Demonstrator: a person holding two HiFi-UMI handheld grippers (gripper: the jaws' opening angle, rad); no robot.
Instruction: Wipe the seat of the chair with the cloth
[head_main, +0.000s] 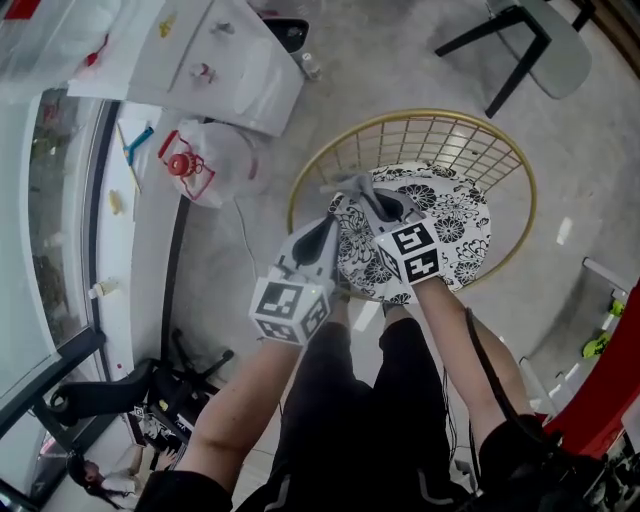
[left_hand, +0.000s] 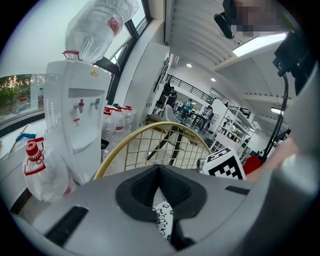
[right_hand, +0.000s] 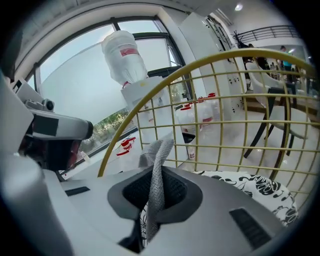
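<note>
The chair has a gold wire back (head_main: 420, 140) and a black-and-white floral seat (head_main: 455, 230). Both grippers hover over the seat's left part, side by side. My right gripper (head_main: 372, 200) is shut on a grey cloth (head_main: 350, 185), which sticks up between the jaws as a folded grey strip (right_hand: 156, 160), with the wire back (right_hand: 210, 65) behind and the seat (right_hand: 250, 187) below. My left gripper (head_main: 328, 222) is shut with nothing in it. In the left gripper view its jaws (left_hand: 160, 170) meet at the tips and a bit of the seat (left_hand: 162, 217) shows behind.
A white water dispenser (head_main: 215, 60) stands at the far left, with a plastic bag of empty bottles (head_main: 205, 160) beside it. A second chair (head_main: 540, 40) stands at the far right. A black wheeled chair base (head_main: 150, 390) is near my left leg.
</note>
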